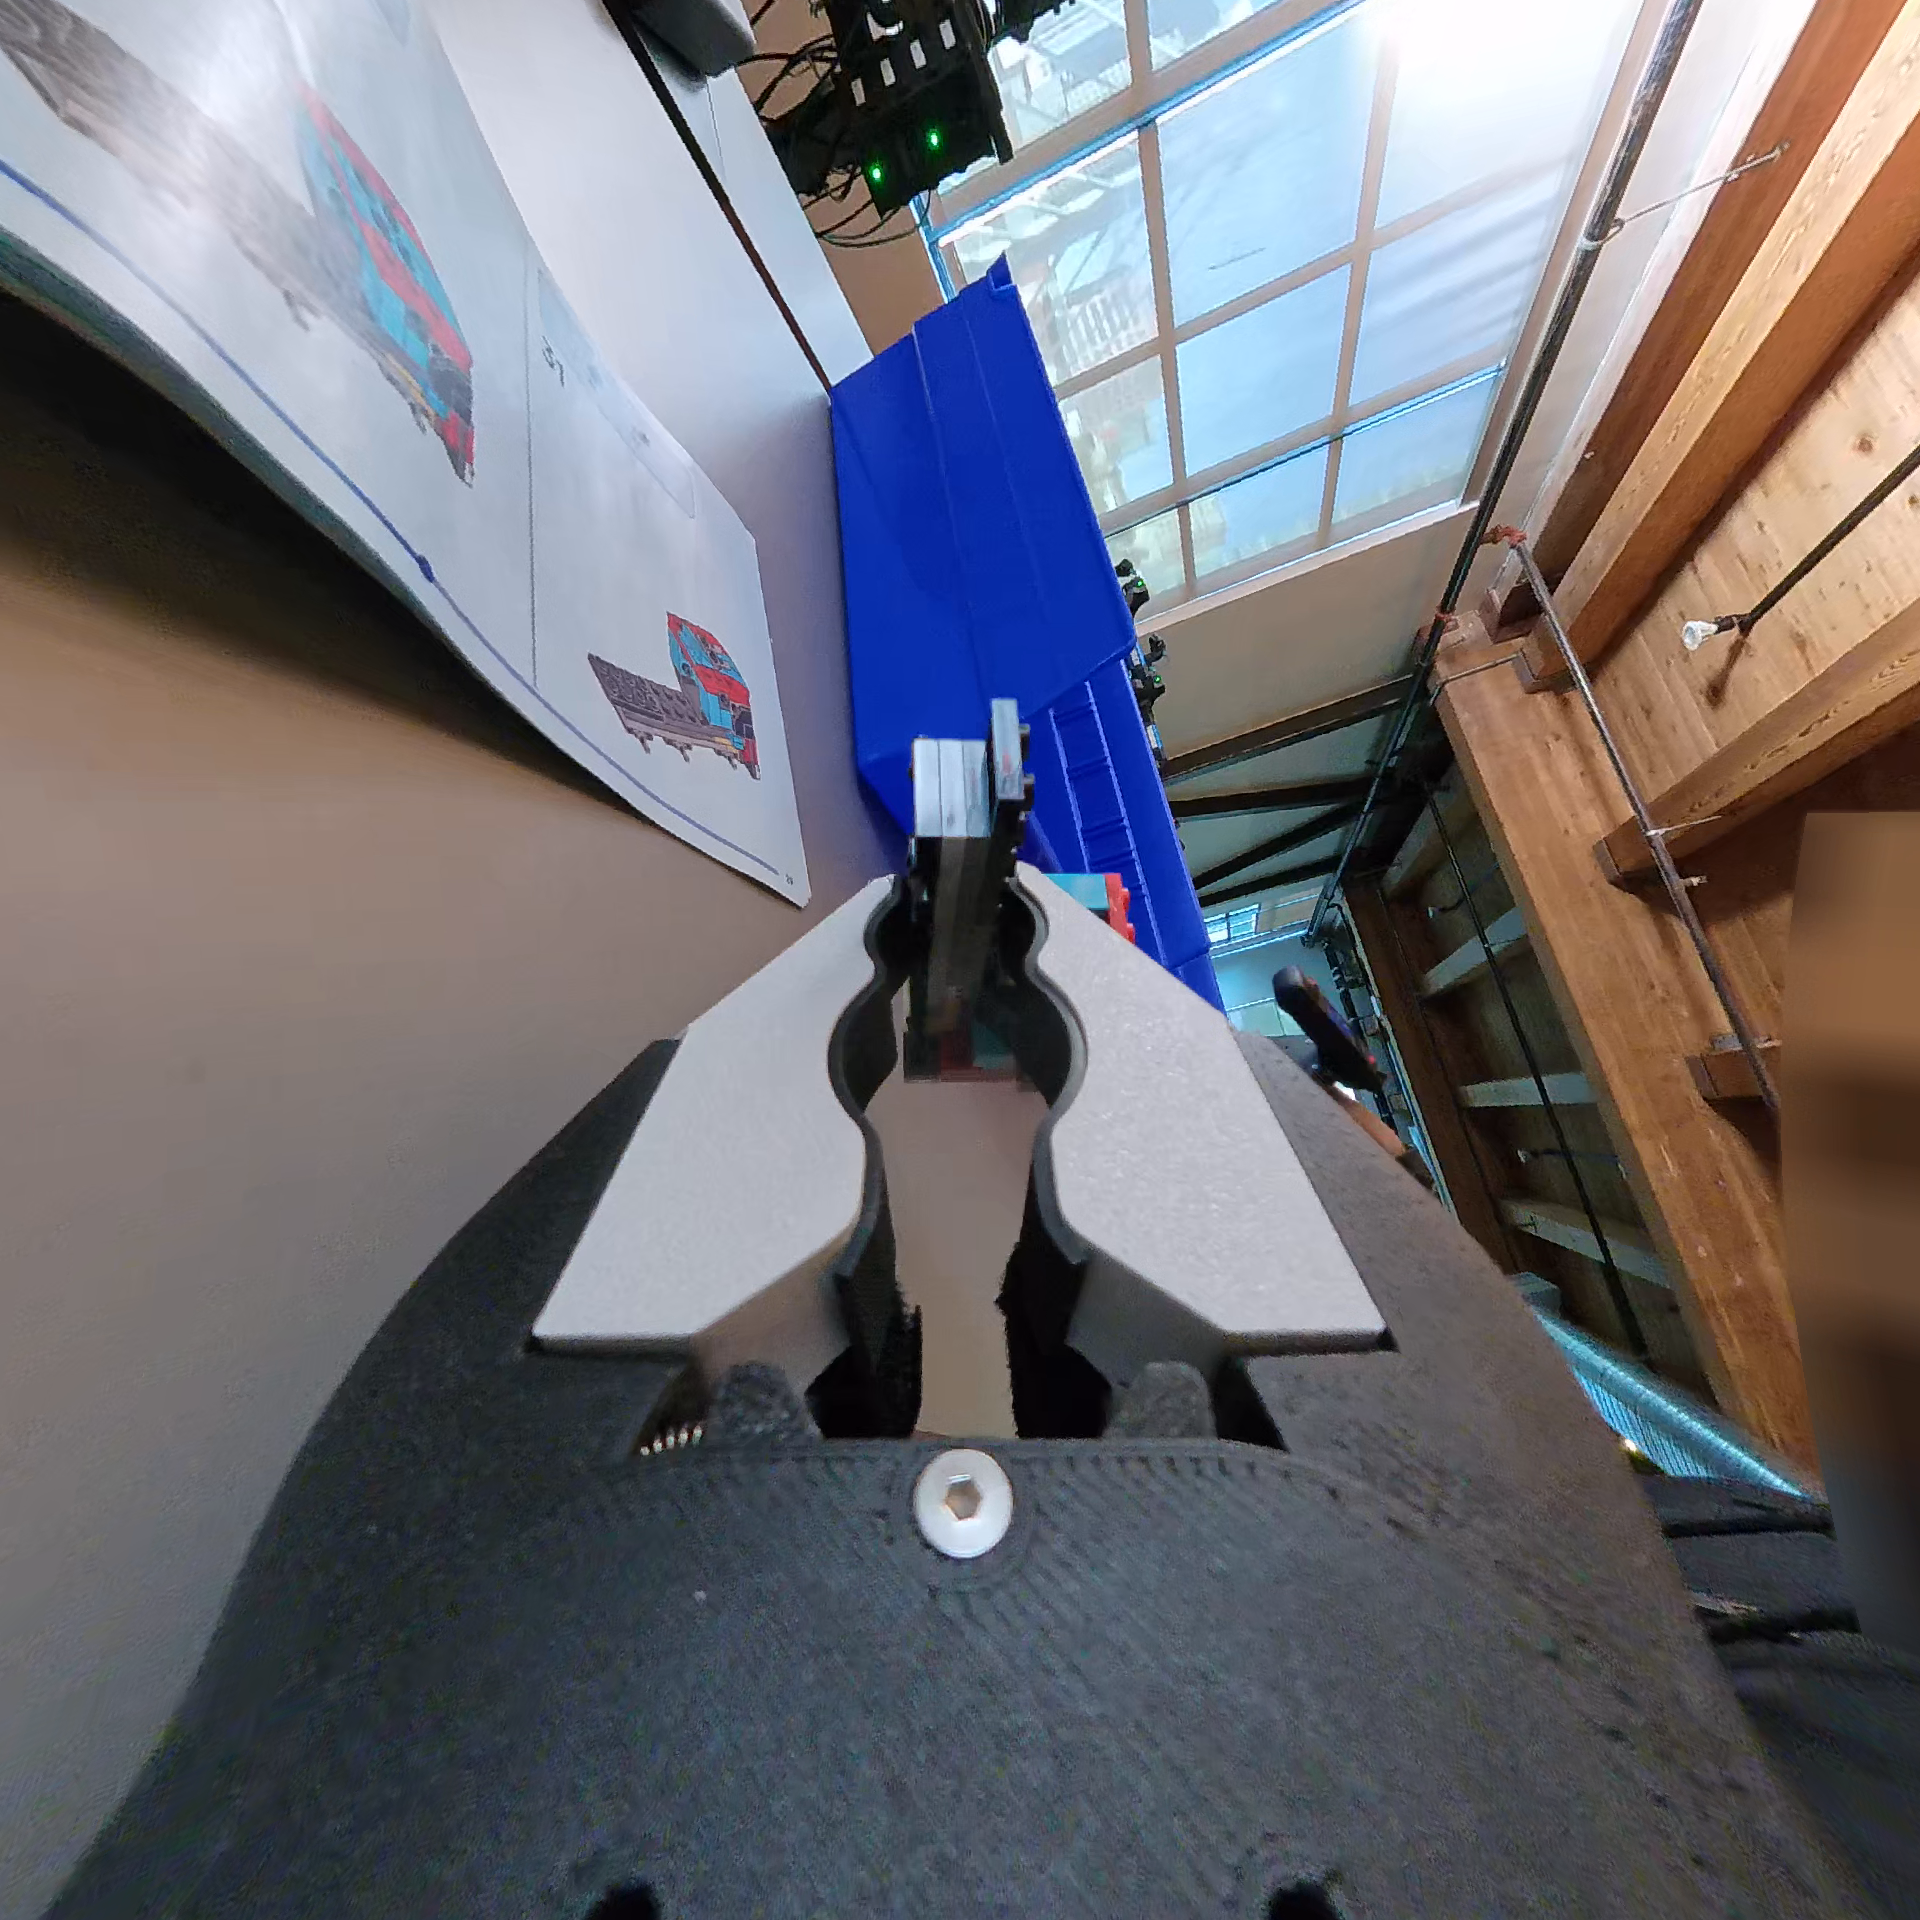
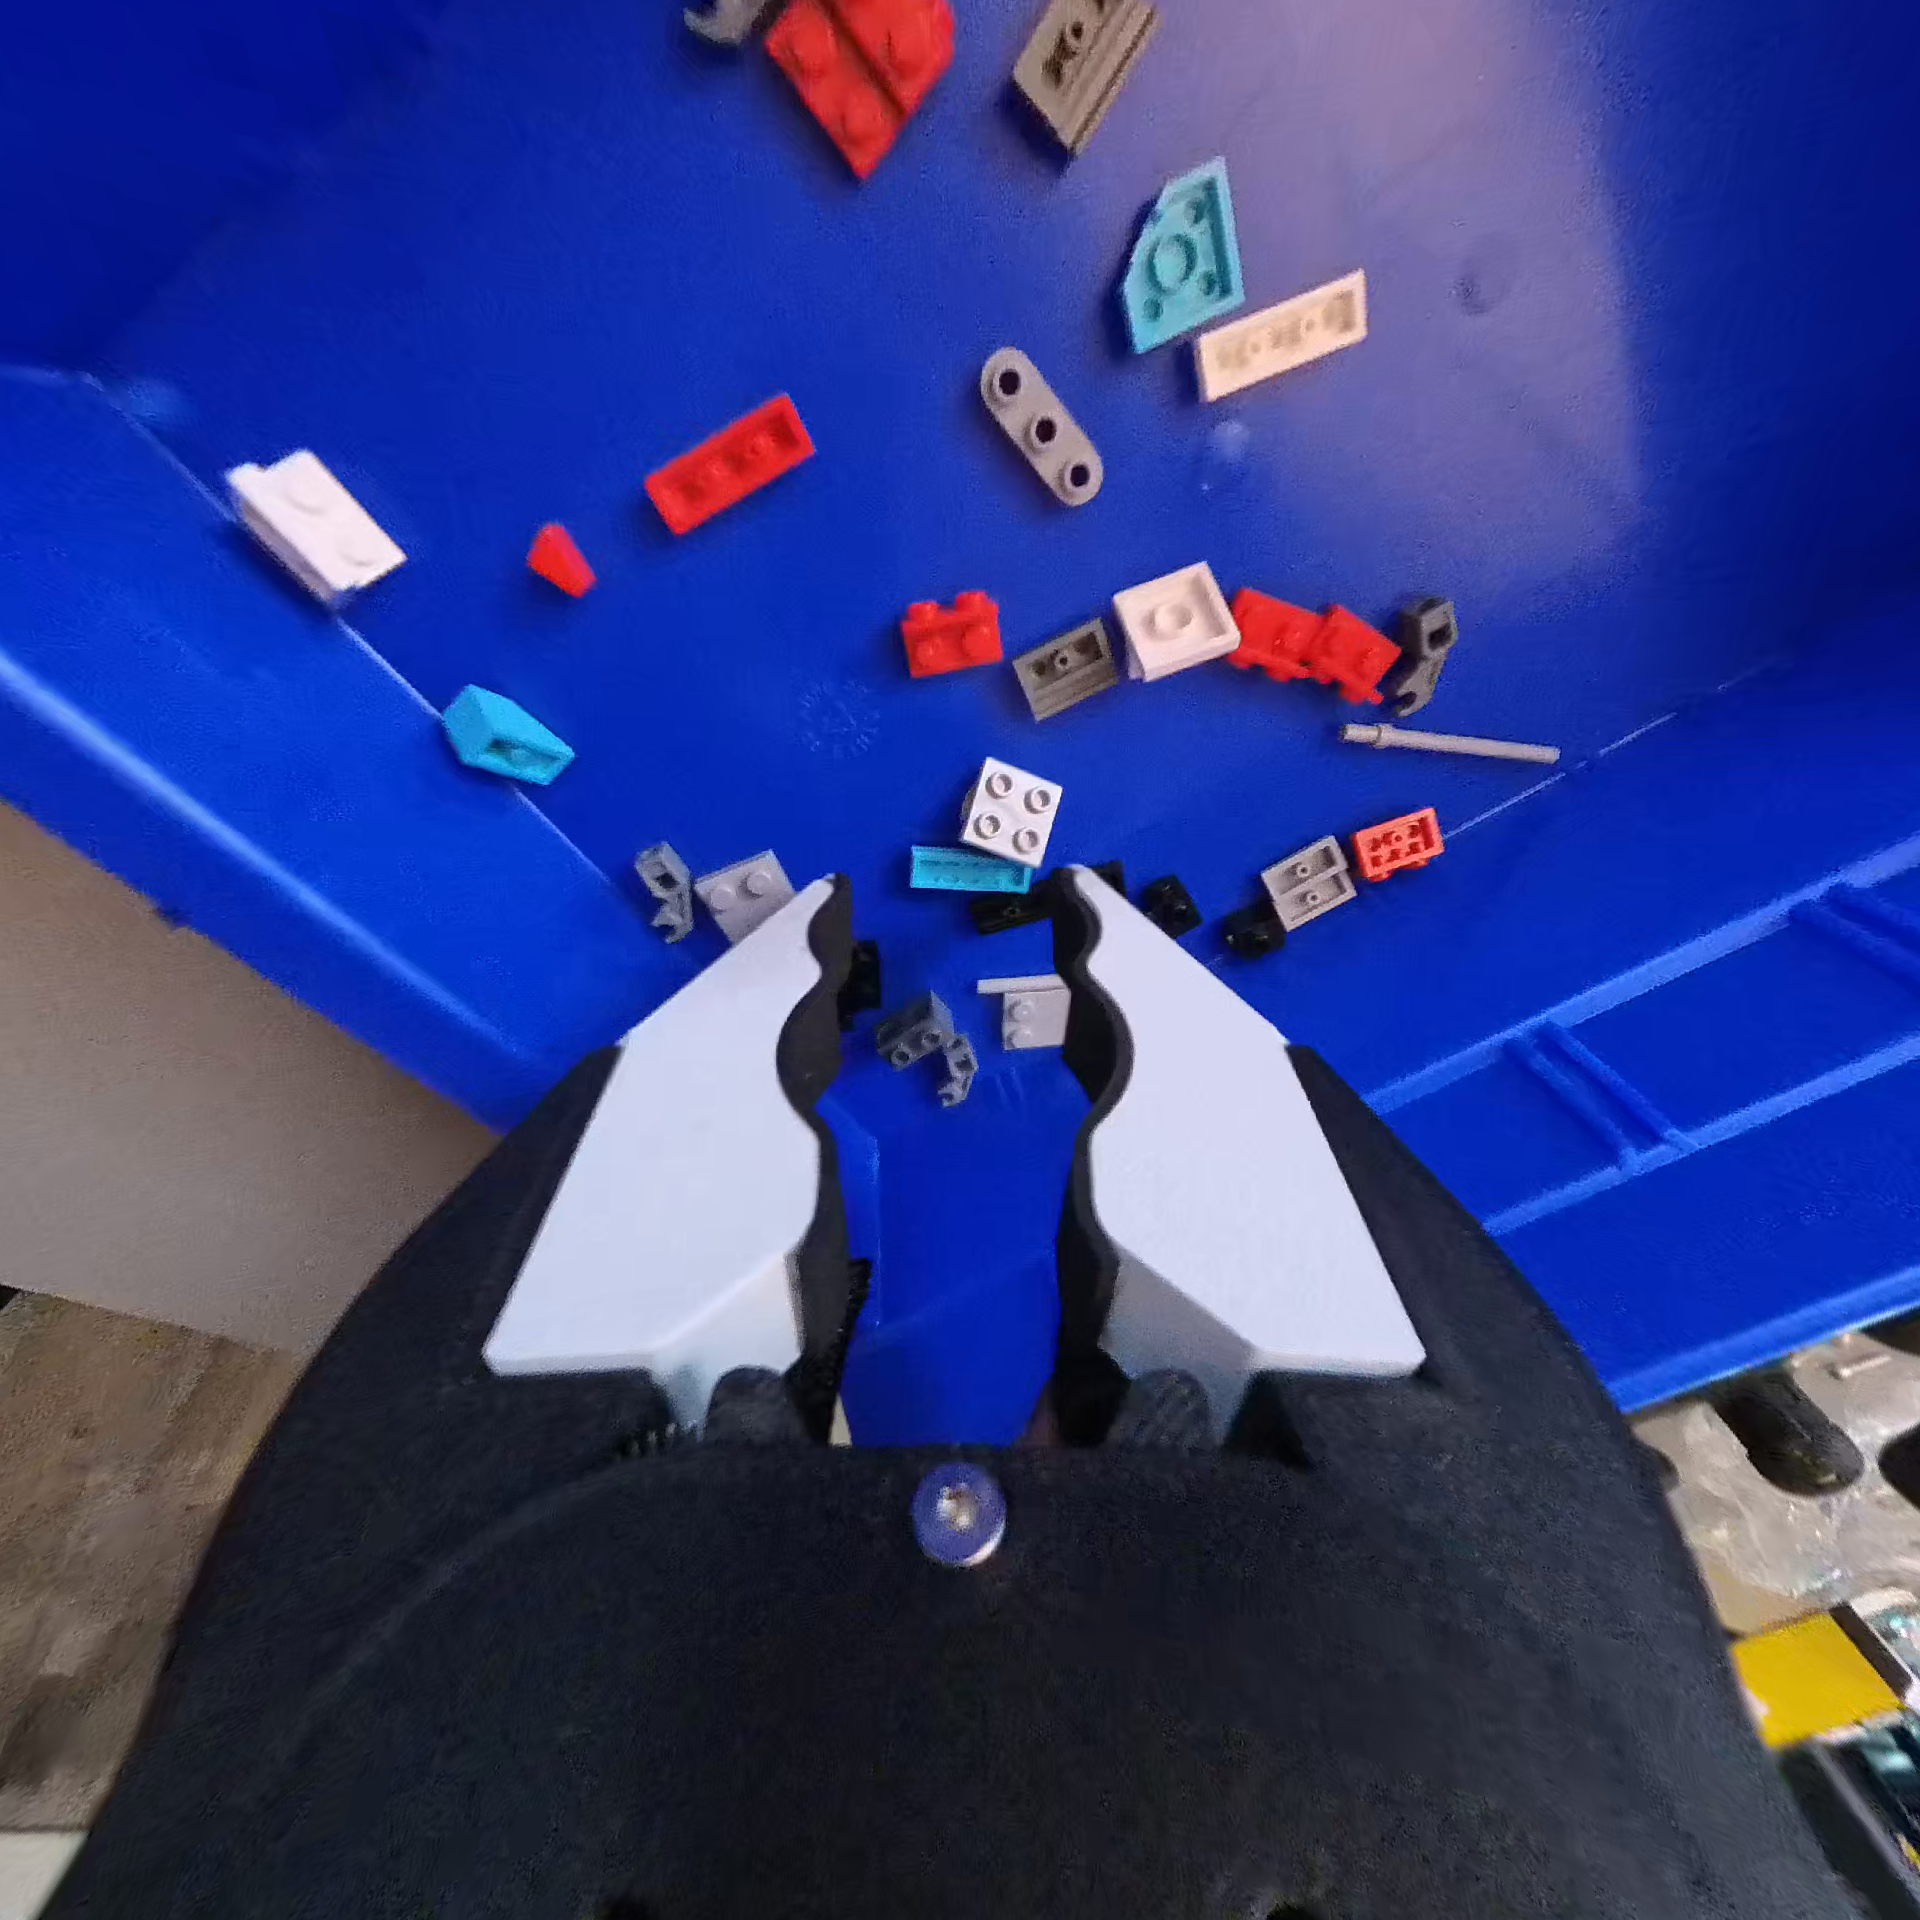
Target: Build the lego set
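Left hand-held gripper (image 1: 956,894) clamps grey lego assembly (image 1: 961,873) between its fingertips.

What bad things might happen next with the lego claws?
1. The left gripper pinches the half-built model only by a thin edge, so it might slip or twist out.
2. The right gripper is open over a crowd of tiny pieces in the blue bin; closing could grab two at once, like the teal piece and a black piece beside it.
3. The right view is blurry, so the aim may miss.
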Tool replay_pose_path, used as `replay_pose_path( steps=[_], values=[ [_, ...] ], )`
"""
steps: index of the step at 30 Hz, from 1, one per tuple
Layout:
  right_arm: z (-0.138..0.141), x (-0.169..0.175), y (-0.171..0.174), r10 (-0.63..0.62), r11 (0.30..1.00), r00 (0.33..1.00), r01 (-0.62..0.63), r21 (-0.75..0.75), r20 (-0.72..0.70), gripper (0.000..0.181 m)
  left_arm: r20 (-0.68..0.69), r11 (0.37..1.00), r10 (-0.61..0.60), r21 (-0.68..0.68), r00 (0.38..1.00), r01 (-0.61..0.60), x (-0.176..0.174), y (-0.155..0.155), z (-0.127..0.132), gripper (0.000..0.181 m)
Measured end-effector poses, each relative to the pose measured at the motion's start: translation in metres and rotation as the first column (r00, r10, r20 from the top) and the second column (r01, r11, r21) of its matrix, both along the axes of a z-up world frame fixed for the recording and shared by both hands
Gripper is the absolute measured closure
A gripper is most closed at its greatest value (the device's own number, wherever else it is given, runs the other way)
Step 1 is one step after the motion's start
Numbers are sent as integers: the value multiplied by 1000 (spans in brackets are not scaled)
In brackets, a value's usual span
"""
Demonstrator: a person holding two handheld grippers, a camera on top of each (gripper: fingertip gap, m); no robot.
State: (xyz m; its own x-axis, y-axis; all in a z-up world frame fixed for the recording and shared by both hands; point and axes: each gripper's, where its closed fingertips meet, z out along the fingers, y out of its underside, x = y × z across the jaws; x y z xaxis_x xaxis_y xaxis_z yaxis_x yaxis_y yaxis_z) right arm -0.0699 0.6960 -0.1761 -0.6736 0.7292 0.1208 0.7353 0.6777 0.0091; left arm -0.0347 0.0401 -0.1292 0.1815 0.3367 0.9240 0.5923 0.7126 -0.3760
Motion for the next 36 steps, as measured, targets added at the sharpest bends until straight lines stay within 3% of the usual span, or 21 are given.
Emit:
replay_pose_path(
  steps=[4, 7, 9, 14, 18, 19, 21, 24, 26, 31, 36],
  values=[
    [-7, -1, 6, -32, 999, 999, 31, 43, 28, 142, 5, 1000, -9, 4, 1000, 9, -1, 1, -1, 165],
    [-7, -1, 5, -43, 999, 998, 41, 36, 49, 144, 6, 1000, -19, 10, 1000, 19, -2, 2, 0, 165],
    [-8, 2, 0, -30, 1000, 997, 29, 11, 75, 155, 3, 1000, -24, 17, 1000, 24, -2, 2, 0, 165],
    [-7, 1, 1, -55, 998, 996, 56, -16, 74, 156, -17, 999, -23, 41, 1000, 24, -1, 1, 4, 165],
    [25, -1, -30, -94, 965, 994, 76, -250, -63, 156, -34, 998, -18, 57, 999, 20, 2, -1, 7, 165],
    [40, 0, -49, -95, 929, 989, 46, -367, -117, 156, -39, 998, -17, 61, 999, 19, 2, -1, 8, 165],
    [78, 7, -94, -96, 785, 970, -63, -617, -221, 156, -44, 998, -14, 67, 999, 17, 2, -2, 9, 165],
    [135, 32, -150, -115, 426, 929, -273, -862, -352, 156, -47, 997, -24, 67, 999, 27, 1, -1, 9, 165],
    [147, 43, -168, -160, 268, 928, -287, -920, -336, 156, -46, 997, -34, 66, 998, 37, 1, 1, 9, 165],
    [133, 60, -212, -135, 146, 953, -250, -957, -270, 156, -59, 996, -41, 74, 997, 45, 3, 1, 11, 165],
    [118, 72, -272, -67, 87, 975, -206, -975, -212, 156, -76, 996, -36, 75, 996, 42, 5, 1, 14, 165]
  ],
)
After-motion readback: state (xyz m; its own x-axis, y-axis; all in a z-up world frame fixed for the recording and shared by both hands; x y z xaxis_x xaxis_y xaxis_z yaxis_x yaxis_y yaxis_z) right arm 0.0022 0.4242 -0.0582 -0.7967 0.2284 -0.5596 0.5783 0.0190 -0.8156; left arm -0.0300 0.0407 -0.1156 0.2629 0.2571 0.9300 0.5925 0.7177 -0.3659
